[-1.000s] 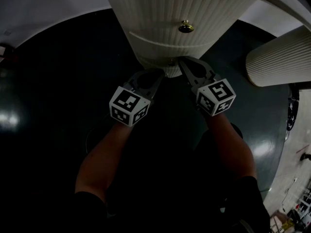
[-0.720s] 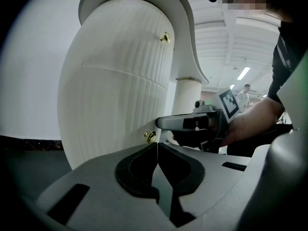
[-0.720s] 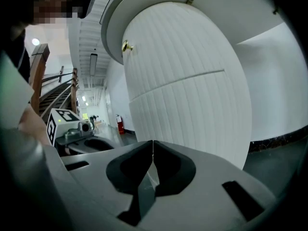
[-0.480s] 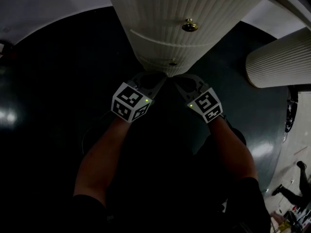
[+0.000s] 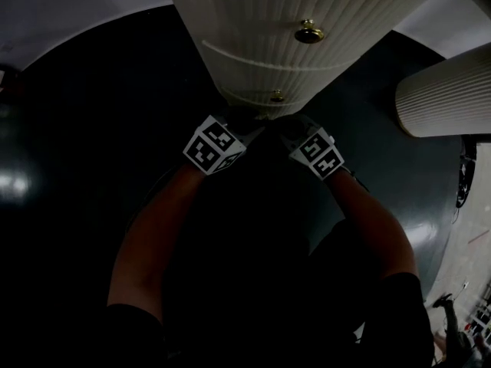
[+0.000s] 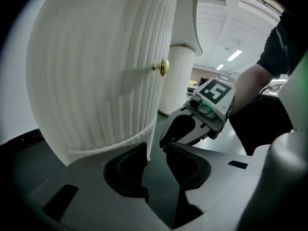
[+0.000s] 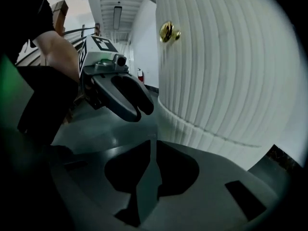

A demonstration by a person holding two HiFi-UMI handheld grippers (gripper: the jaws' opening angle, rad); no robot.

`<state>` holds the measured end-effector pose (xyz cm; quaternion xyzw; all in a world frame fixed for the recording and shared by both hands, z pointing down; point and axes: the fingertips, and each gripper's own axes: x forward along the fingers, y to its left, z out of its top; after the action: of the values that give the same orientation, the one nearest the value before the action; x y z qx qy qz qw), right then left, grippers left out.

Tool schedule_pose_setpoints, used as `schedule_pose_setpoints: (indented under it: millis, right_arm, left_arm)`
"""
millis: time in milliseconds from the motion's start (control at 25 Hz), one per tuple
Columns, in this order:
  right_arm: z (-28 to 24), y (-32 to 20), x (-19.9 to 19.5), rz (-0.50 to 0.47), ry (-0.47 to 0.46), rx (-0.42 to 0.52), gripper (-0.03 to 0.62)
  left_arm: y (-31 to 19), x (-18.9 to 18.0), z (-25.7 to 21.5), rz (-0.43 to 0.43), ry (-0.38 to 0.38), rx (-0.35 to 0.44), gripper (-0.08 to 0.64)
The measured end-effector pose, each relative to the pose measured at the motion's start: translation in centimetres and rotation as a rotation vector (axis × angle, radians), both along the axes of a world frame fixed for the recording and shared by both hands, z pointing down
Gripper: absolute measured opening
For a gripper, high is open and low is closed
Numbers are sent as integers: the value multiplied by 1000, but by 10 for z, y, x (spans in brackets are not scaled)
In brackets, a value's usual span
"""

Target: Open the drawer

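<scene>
L gripper [image 6: 155, 150], low centre of head view: jaws have just been opening, now spread, nothing betw. them. R gripper [image 7: 150, 143] just beside it, jaws together, empty. Just above both, ribbed white drawer [image 5: 244, 79] w/ small gold knob [image 5: 276, 96], flush in cabinet [image 5: 253, 14], upper centre.

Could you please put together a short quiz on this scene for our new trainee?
1. True or false: the front of the white cabinet is smooth and flat.
2. How many brass knobs does the head view show on it?
3. What stands to its right in the head view? A a ribbed white column; B a chair; C a bin.
Key: 1 false: ribbed, curved; 2 two, one lower; 3 A.
</scene>
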<state>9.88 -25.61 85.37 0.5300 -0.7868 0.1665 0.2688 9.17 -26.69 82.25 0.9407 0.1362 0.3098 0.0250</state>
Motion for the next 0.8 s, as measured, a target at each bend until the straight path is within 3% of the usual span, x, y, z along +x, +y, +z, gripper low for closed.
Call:
schedule_pose_setpoints:
  millis: [160, 280, 360, 560, 800]
  right_arm:
    - [29, -4, -2, -83, 119, -45, 18]
    - [45, -10, 1, -79, 182, -54, 18]
    - [47, -15, 3, -55, 221, -53, 18]
    - [49, -19, 11, -31, 237, -80, 18]
    - [65, -17, 14, -27, 220, -95, 18]
  left_arm:
    - [3, 0, 47, 67, -100, 106, 121]
    - [3, -6, 74, 140, -180, 202, 121]
    - [0, -4, 75, 161, -182, 243, 121]
    - [-8, 6, 65, 87, -149, 222, 121]
    - [-7, 6, 75, 76, -160, 213, 121]
